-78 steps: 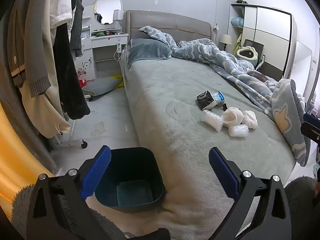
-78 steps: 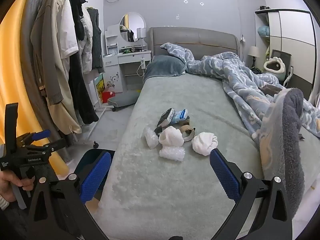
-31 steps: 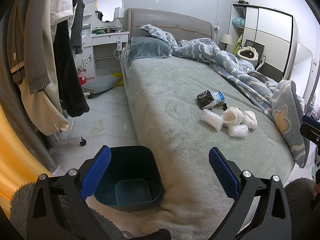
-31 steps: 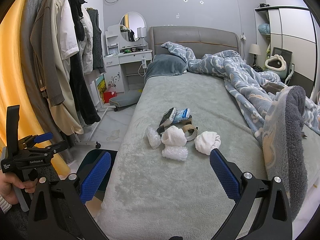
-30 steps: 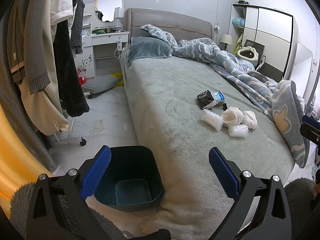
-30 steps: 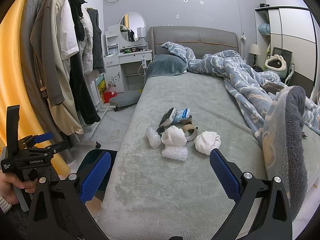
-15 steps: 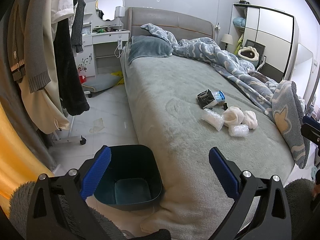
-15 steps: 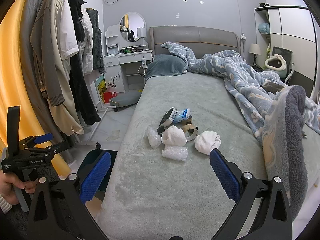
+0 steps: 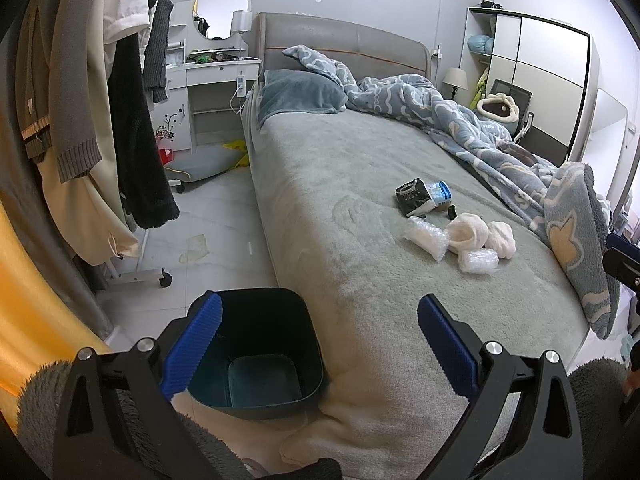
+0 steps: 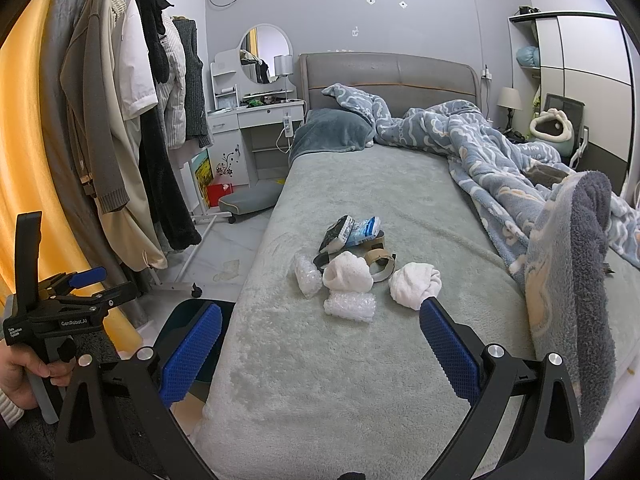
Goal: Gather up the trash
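We see the trash pile lying mid-bed, with the blanket bunched to its right and the pillow behind it. The bin stands on the floor against the bed's left side; behind it stands the desk.

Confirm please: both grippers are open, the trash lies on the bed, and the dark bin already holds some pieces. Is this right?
Not quite: the dark bin is empty; the left wrist view shows its bare bottom. The left gripper and right gripper are open, and the trash lies on the bed.
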Demonstrator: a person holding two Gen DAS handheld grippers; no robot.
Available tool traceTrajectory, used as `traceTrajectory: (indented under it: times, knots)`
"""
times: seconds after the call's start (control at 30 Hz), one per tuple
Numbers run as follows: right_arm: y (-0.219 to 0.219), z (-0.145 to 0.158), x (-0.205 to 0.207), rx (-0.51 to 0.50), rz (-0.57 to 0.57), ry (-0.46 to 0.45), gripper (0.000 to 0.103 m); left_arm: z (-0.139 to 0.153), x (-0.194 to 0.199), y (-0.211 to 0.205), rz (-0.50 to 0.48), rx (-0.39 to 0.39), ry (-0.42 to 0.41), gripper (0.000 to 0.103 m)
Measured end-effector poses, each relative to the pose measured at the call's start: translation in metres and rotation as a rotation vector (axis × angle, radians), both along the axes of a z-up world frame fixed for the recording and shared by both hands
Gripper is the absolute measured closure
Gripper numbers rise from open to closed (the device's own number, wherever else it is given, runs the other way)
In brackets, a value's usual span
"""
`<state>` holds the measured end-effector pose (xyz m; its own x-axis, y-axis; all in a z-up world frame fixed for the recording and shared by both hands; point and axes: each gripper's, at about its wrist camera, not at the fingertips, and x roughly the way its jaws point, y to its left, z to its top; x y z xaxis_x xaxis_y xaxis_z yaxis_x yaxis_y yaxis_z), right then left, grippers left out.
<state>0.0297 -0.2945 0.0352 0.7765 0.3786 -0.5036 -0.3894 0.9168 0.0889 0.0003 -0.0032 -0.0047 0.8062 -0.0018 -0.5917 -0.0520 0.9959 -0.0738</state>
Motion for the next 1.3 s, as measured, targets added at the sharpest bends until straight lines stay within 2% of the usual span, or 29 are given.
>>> traceTrajectory:
  times: [0.9,1.03,1.3]
  knots:
    - [0.0,0.001,0.0,-0.021,0.001,0.008,0.003,-0.006,0.003,0.006,-0.005,-0.01,0.006,0.003]
    - [0.006,-0.008,0.001,-0.069,-0.038,0.029,0.003,-0.006,0.004,0.003,-0.025,-0.016,-0.003,0.003]
    - [0.011,-0.007,0.016,-0.051,-0.091,0.057,0.003,0.002,0.02,0.002,-0.097,-0.026,-0.023,0.004]
